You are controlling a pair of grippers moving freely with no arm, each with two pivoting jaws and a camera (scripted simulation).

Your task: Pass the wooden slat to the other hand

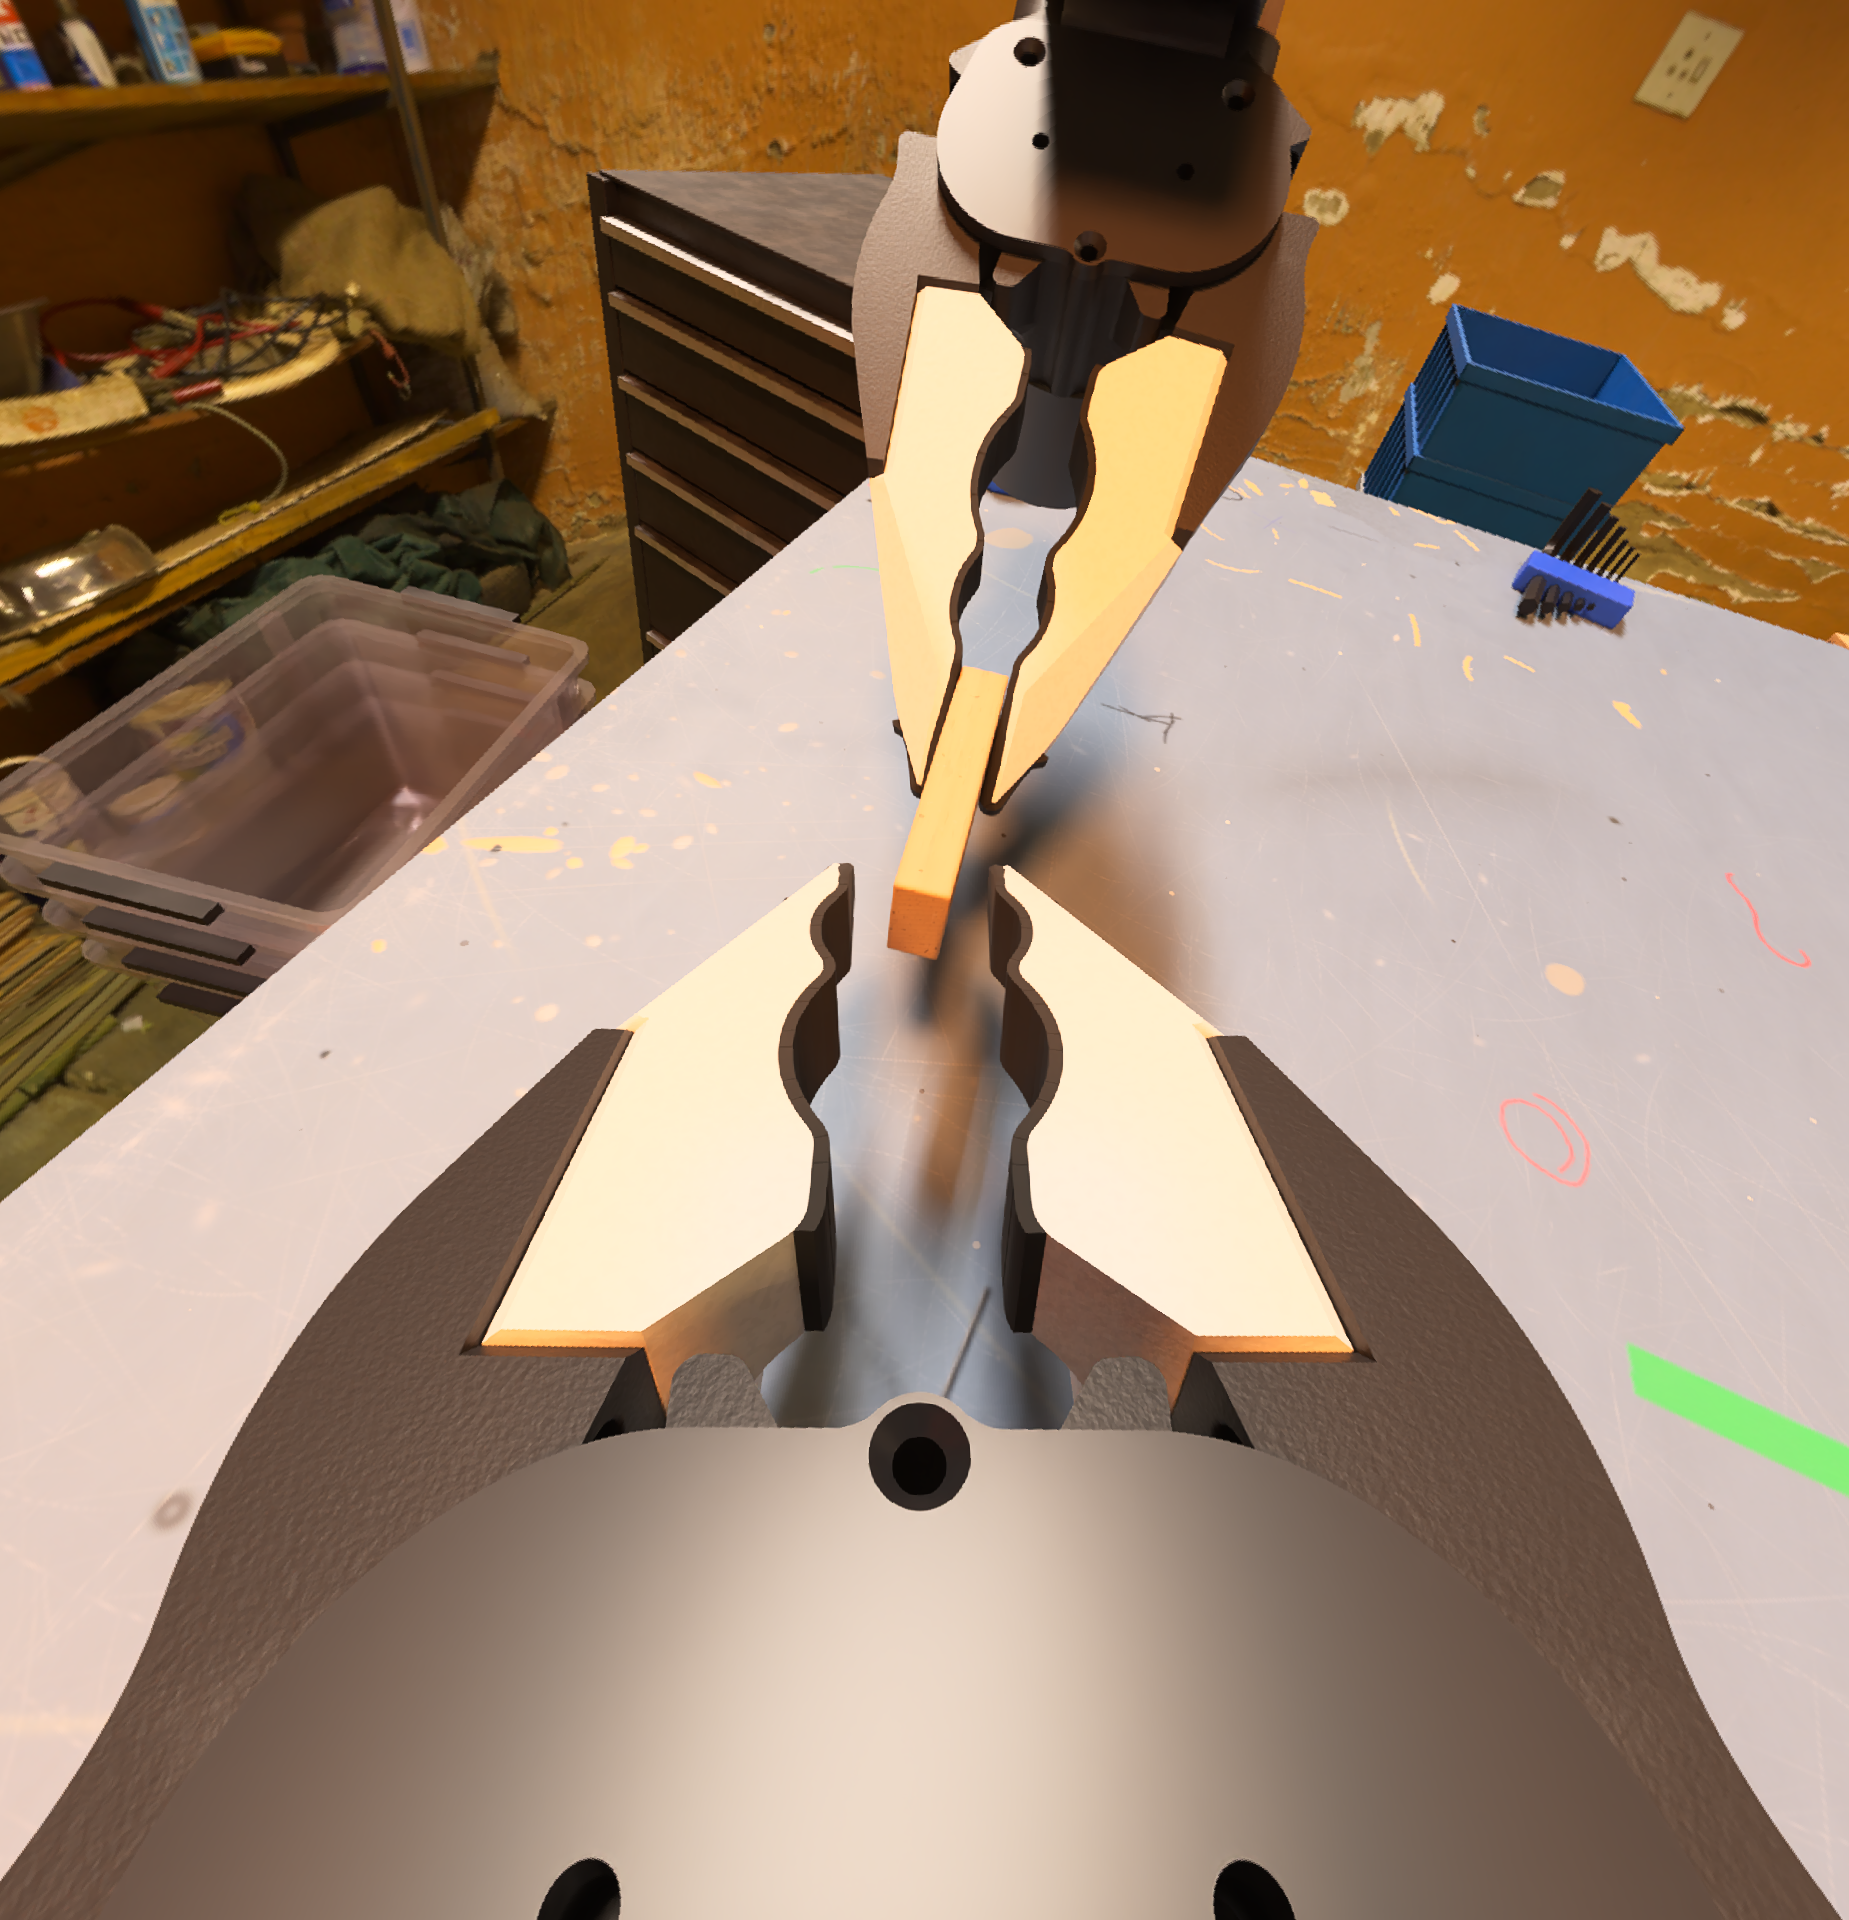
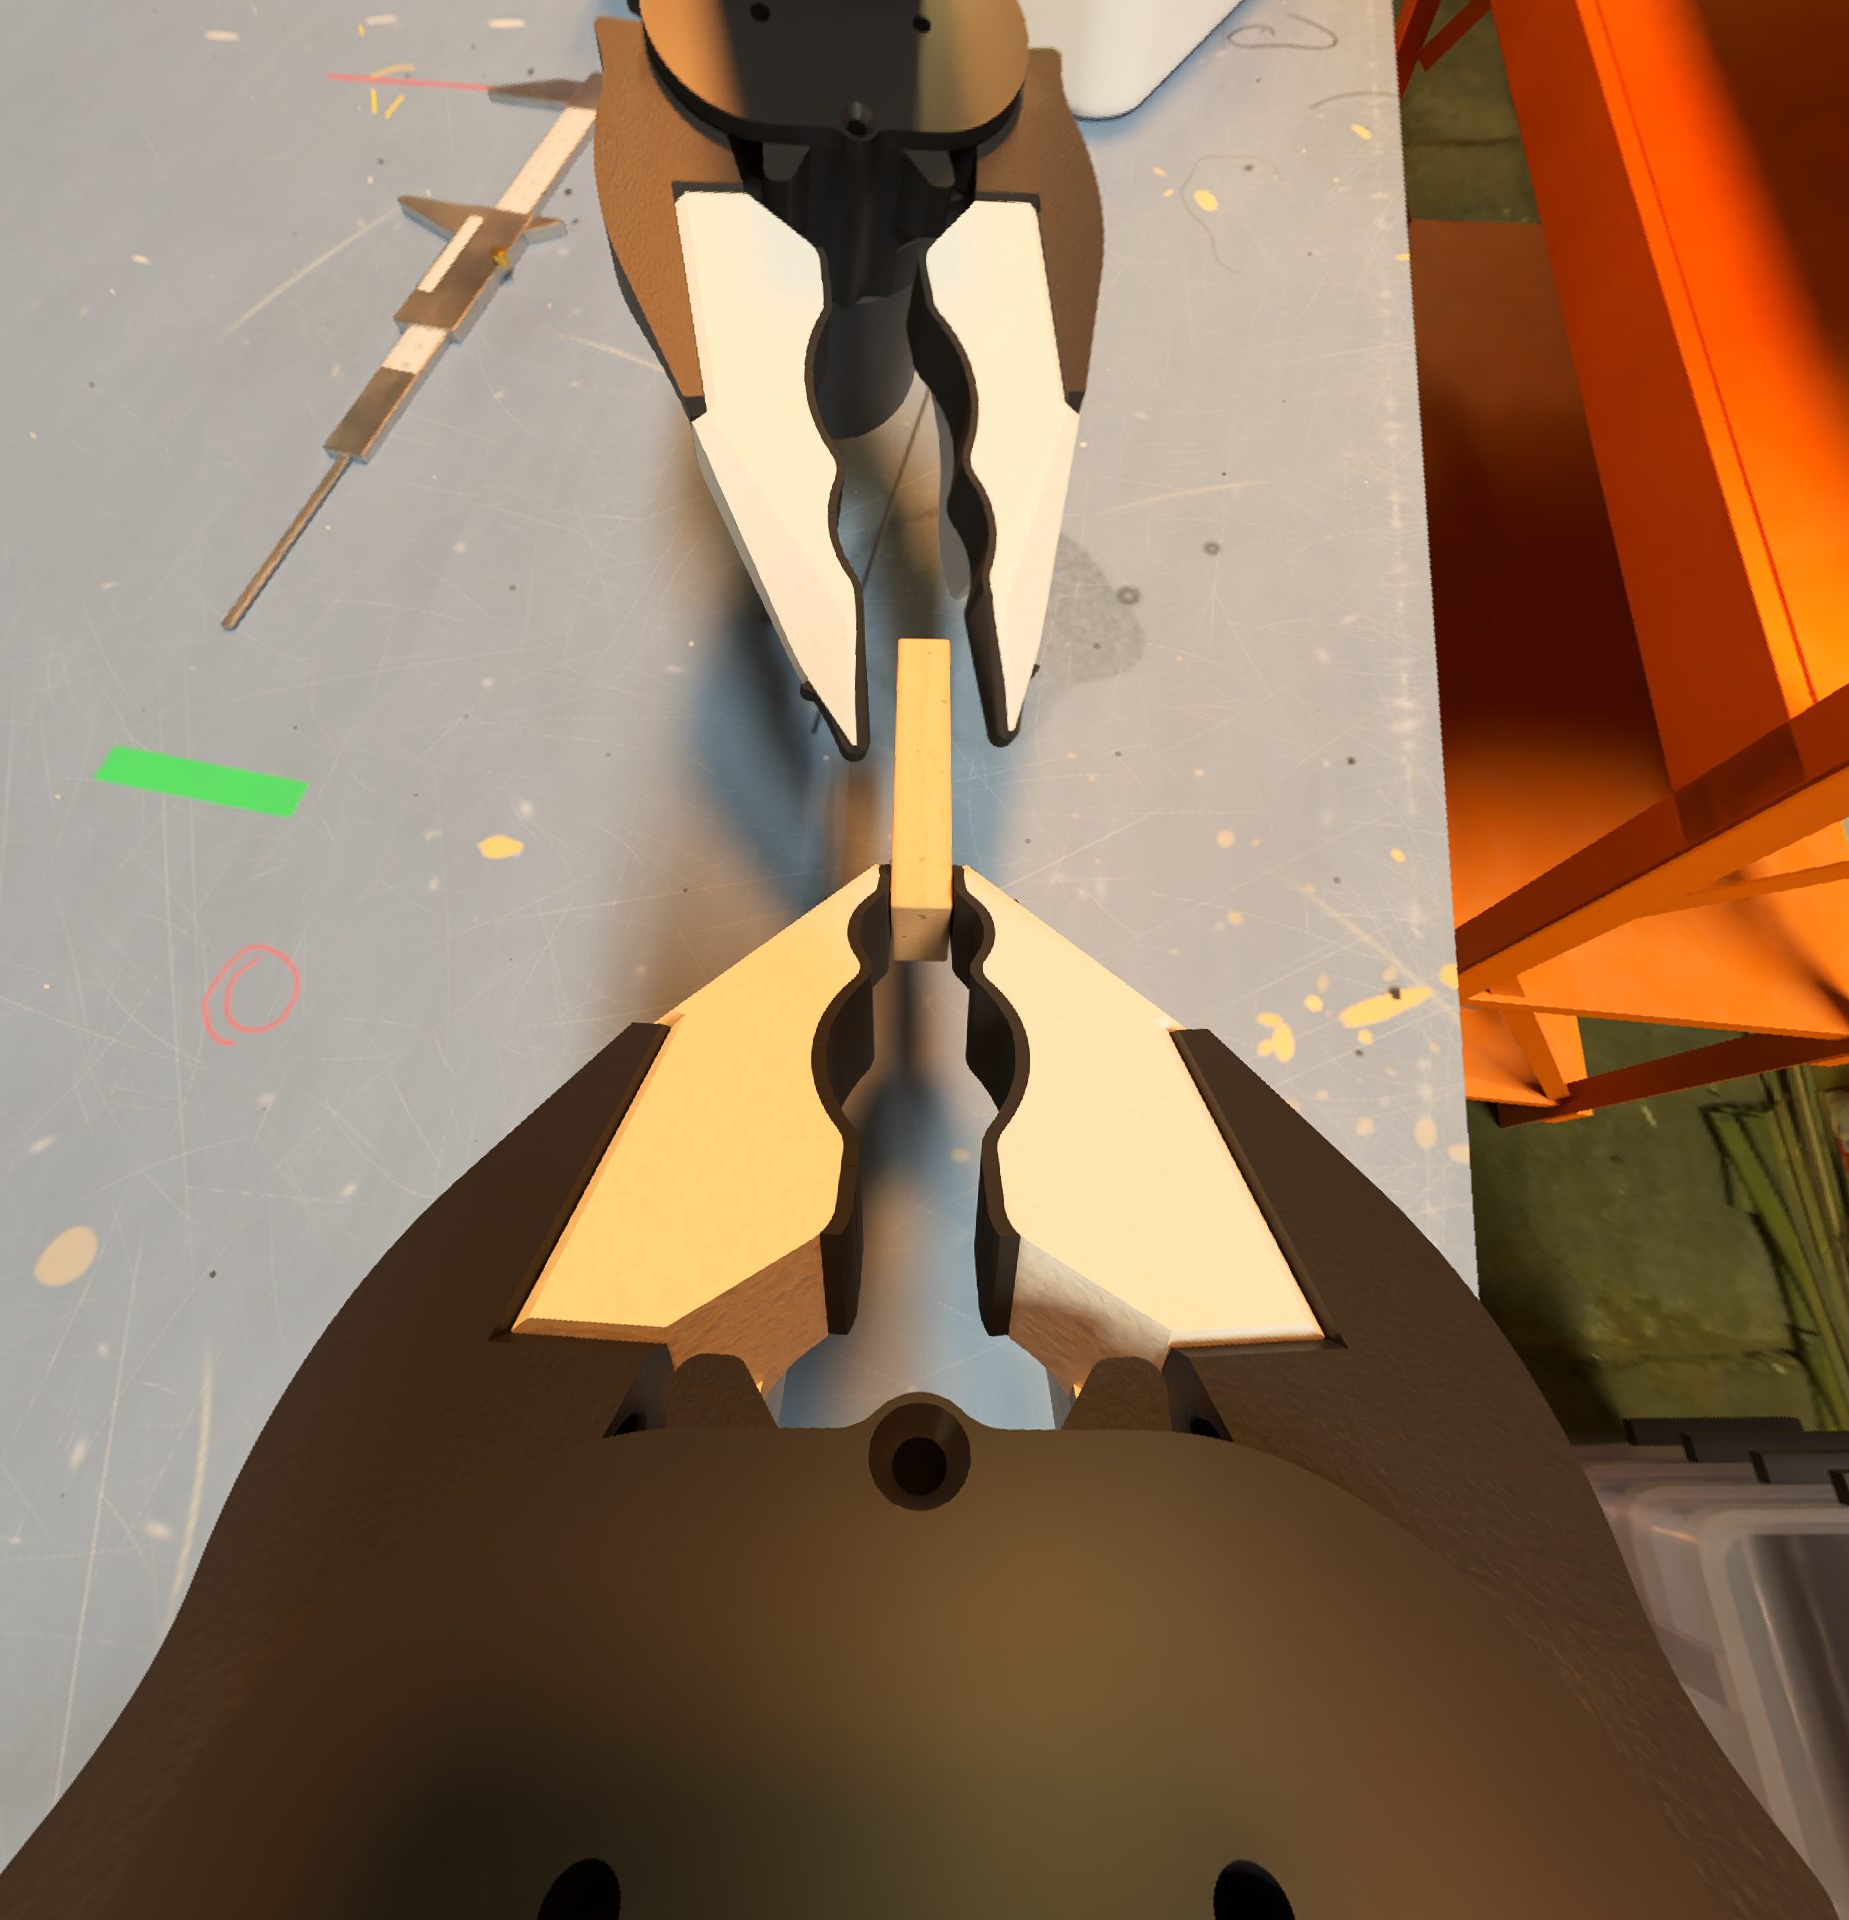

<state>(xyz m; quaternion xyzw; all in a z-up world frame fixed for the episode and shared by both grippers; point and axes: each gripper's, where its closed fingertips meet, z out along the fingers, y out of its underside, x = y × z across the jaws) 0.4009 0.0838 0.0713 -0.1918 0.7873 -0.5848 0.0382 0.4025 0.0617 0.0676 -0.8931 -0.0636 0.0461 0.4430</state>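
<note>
From my left gripper (image 1: 920, 883) I see the right gripper (image 1: 951, 800) opposite me, pinching the wooden slat (image 1: 935, 821) between its fingertips. The free end of the slat points toward me and a little down, and it sits just in front of my own fingers, which are spread apart with nothing between them. This view also gives me a blue bin (image 1: 1522, 426), a rack of black hex keys (image 1: 1580, 577) and a clear plastic tub (image 1: 296, 748) beside the table (image 1: 1419, 935).

The right wrist view shows what the first cannot: the right gripper (image 2: 920, 883) is closed on the near end of the slat (image 2: 922, 800), and the long axis runs straight ahead, toward the left gripper (image 2: 925, 743). The far end lies in the gap between those open fingers (whether it touches either of them, I cannot tell). Here I also see a metal caliper (image 2: 432, 301) and an orange shelf frame (image 2: 1678, 623).

The clamped part of the slat is hidden by the fingertips.
</note>
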